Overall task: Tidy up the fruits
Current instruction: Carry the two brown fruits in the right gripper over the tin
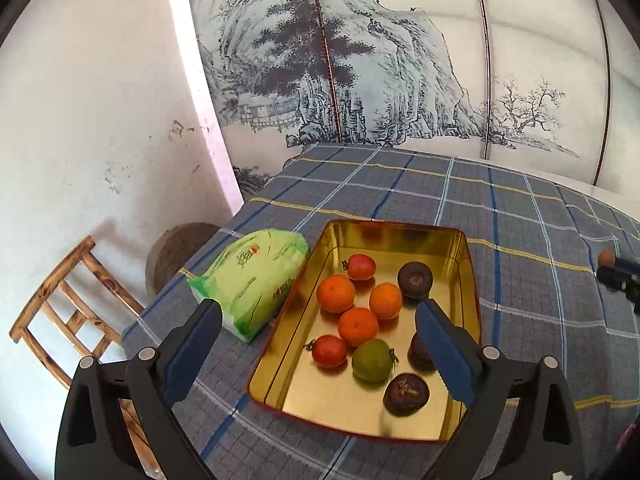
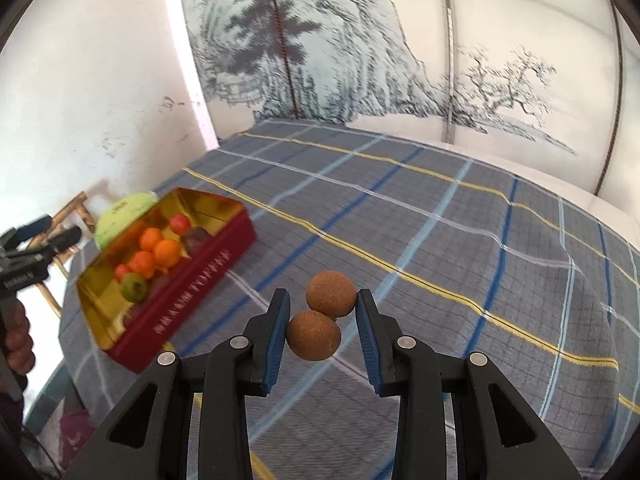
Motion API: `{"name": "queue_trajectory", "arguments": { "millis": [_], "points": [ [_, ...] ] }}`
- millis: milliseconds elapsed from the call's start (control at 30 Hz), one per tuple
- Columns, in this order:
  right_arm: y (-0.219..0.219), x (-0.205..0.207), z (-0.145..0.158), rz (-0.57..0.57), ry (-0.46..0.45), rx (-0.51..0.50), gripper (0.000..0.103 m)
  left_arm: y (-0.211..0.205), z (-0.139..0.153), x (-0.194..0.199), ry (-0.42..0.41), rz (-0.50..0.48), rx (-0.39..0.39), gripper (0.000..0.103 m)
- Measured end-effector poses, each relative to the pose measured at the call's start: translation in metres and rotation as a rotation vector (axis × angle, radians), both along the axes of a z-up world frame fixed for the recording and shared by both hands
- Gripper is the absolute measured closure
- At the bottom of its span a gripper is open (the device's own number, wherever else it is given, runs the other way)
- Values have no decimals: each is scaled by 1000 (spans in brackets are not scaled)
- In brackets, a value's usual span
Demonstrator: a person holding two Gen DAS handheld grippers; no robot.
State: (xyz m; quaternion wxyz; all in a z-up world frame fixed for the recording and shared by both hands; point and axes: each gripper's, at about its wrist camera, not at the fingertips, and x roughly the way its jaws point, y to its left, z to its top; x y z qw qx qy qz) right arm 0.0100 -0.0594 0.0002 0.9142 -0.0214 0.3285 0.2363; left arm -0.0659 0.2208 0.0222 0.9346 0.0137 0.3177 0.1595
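Note:
A gold tin (image 1: 460, 248) with red outer walls (image 2: 192, 300) lies on the checked cloth. It holds three oranges (image 1: 358, 326), two red fruits (image 1: 361, 267), a green fruit (image 1: 373, 360) and dark brown fruits (image 1: 415, 280), one partly hidden behind my finger. My left gripper (image 1: 319, 305) hovers over the tin's near half, open, with nothing between its pads. To the right of the tin my right gripper (image 2: 322, 293) is shut on a pair of round brown fruits (image 2: 314, 335) that are joined together, lifted off the cloth. That gripper shows at the right edge (image 1: 618, 276) of the left wrist view.
A green packet (image 1: 252, 280) lies against the tin's left side. A wooden chair (image 1: 68, 312) stands by the white wall, off the table's left edge. A painted screen (image 1: 360, 60) rises behind the table. Blue checked cloth (image 2: 460, 240) stretches right of the tin. A hand (image 2: 18, 336) holds the left gripper.

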Motion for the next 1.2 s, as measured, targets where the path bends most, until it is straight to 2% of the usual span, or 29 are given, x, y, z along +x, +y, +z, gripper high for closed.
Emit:
{"name": "queue_trajectory", "arguments": {
  "millis": [200,433,867,1067,1200],
  "points": [
    [18,-12,21,54,-31,24,68,0,-4,-16,-21,-20,-16,4],
    [46,-21,37,127,-46,49,68,-6,-1,-32,-49,-8,57,1],
    [111,-10,35,254,9,76,68,19,-2,-40,-29,28,-20,1],
    [134,5,28,279,55,78,68,33,-5,-41,-20,43,-64,1],
    [148,11,24,291,68,60,68,37,-6,-42,-24,52,-62,1]
  ]
}}
